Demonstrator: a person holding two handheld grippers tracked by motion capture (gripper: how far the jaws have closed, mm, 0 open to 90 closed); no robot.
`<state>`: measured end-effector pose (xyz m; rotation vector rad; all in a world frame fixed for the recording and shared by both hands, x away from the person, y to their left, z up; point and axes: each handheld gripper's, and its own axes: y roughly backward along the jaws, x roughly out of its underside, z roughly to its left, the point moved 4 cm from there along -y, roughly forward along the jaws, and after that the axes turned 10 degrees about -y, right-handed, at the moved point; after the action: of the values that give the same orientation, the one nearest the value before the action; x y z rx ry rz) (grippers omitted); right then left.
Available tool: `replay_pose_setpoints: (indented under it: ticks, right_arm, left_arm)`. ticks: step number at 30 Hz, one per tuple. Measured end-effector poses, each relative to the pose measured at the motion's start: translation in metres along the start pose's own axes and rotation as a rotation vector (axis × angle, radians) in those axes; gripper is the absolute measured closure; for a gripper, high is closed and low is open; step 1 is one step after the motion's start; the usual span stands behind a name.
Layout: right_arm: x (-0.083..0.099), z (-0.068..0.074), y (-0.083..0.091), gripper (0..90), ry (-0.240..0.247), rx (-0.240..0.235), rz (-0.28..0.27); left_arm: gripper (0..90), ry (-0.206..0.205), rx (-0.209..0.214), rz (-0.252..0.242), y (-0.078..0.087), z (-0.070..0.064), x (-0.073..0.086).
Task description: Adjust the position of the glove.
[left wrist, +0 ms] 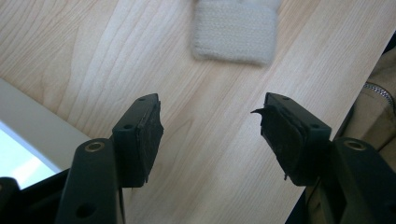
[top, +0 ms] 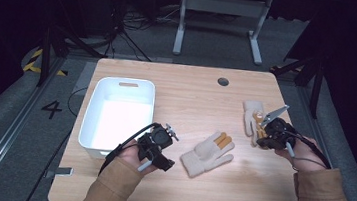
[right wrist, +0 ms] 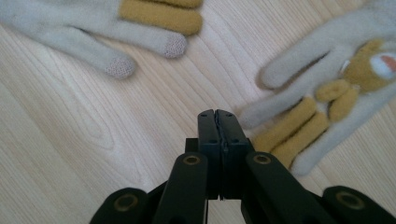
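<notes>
L gripper is gaping wide w/ nothing in it, near worktop's front edge; one glove is lying just right of it. R gripper is pressing its jaws together, empty, touching 2nd glove by right edge. Tub is sitting at left.

Numeral "4", black, marked on the grey floor left of the worktop, just beside the floor rail. Yellow-and-black hazard striping farther back on the same floor, without lettering. No brand, label or lettering legible on gloves, bin or tongs in either gripper view.
</notes>
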<state>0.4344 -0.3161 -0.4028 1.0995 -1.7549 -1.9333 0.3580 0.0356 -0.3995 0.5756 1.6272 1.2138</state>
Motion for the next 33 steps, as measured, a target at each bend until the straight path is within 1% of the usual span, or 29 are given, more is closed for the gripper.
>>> replay_pose_setpoints:
  ticks: [2, 4, 6, 7, 8, 9, 11, 13, 15, 18, 20, 21, 22, 23, 25, 28, 29, 30, 31, 33]
  right_arm:
    - [-0.001, 0.001, -0.002, 89.4, -0.004, 0.002, -0.004]
    - [-0.002, 0.002, -0.003, 89.4, 0.002, 0.006, -0.014]
    - [-0.005, 0.004, -0.003, 89.4, 0.002, -0.009, -0.040]
    - [-0.007, 0.005, -0.003, 89.4, 0.010, -0.018, -0.059]
    - [-0.009, 0.007, -0.003, 89.4, 0.004, -0.021, -0.075]
    - [-0.012, 0.009, -0.004, 89.4, 0.007, -0.028, -0.095]
    - [-0.017, 0.013, -0.005, 89.4, 0.013, -0.035, -0.116]
    - [-0.020, 0.017, -0.006, 89.4, 0.022, -0.036, -0.132]
    - [-0.024, 0.021, -0.007, 89.4, 0.025, -0.046, -0.144]
    - [-0.028, 0.025, -0.010, 89.3, 0.044, -0.048, -0.146]
    - [-0.032, 0.027, -0.012, 89.3, 0.048, -0.051, -0.159]
    - [-0.035, 0.028, -0.014, 89.3, 0.048, -0.054, -0.172]
    - [-0.037, 0.029, -0.015, 89.3, 0.049, -0.057, -0.186]
    - [-0.040, 0.030, -0.016, 89.3, 0.040, -0.067, -0.198]
    - [-0.047, 0.031, -0.021, 89.3, 0.037, -0.059, -0.221]
    - [-0.053, 0.034, -0.027, 89.3, 0.041, -0.063, -0.220]
    - [-0.056, 0.035, -0.029, 89.3, 0.053, -0.067, -0.222]
    - [-0.059, 0.037, -0.031, 89.3, 0.060, -0.069, -0.218]
    - [-0.061, 0.038, -0.032, 89.3, 0.062, -0.072, -0.218]
    - [-0.064, 0.040, -0.035, 89.2, 0.066, -0.073, -0.216]
  left_arm:
    - [38.2, 0.003, -0.004, -0.002, 0.001, 0.000, 0.000]
    - [38.0, 0.005, -0.004, -0.007, 0.001, 0.000, -0.001]
    - [37.8, 0.000, -0.003, -0.012, 0.002, 0.000, -0.001]
    - [37.6, -0.003, -0.004, -0.015, 0.002, -0.001, -0.002]
    - [37.4, -0.004, -0.004, -0.019, 0.003, -0.002, -0.002]
    - [37.2, -0.002, -0.003, -0.022, 0.003, -0.003, -0.002]
    - [36.9, -0.011, -0.004, -0.026, 0.005, -0.004, -0.003]
    - [36.8, -0.013, 0.004, -0.021, 0.006, -0.007, -0.003]
    - [36.6, -0.024, 0.007, -0.014, 0.006, -0.009, -0.003]
    - [36.1, -0.025, 0.014, -0.009, 0.006, -0.012, -0.002]
    - [35.6, -0.019, 0.012, -0.007, 0.007, -0.014, -0.001]
    - [35.4, -0.023, 0.010, -0.005, 0.007, -0.014, -0.001]
    - [35.2, -0.020, 0.012, -0.003, 0.007, -0.014, 0.000]
    - [35.0, -0.012, 0.010, -0.005, 0.007, -0.015, 0.001]
    - [34.3, -0.004, 0.005, 0.003, 0.007, -0.016, 0.003]
    - [34.1, 0.000, 0.006, 0.009, 0.008, -0.019, 0.006]
    - [34.1, -0.004, 0.006, 0.013, 0.009, -0.020, 0.007]
    - [33.9, 0.004, 0.005, 0.012, 0.009, -0.020, 0.008]
    - [33.9, 0.004, 0.000, 0.014, 0.009, -0.021, 0.009]
    - [33.7, 0.006, 0.006, 0.018, 0.009, -0.021, 0.010]
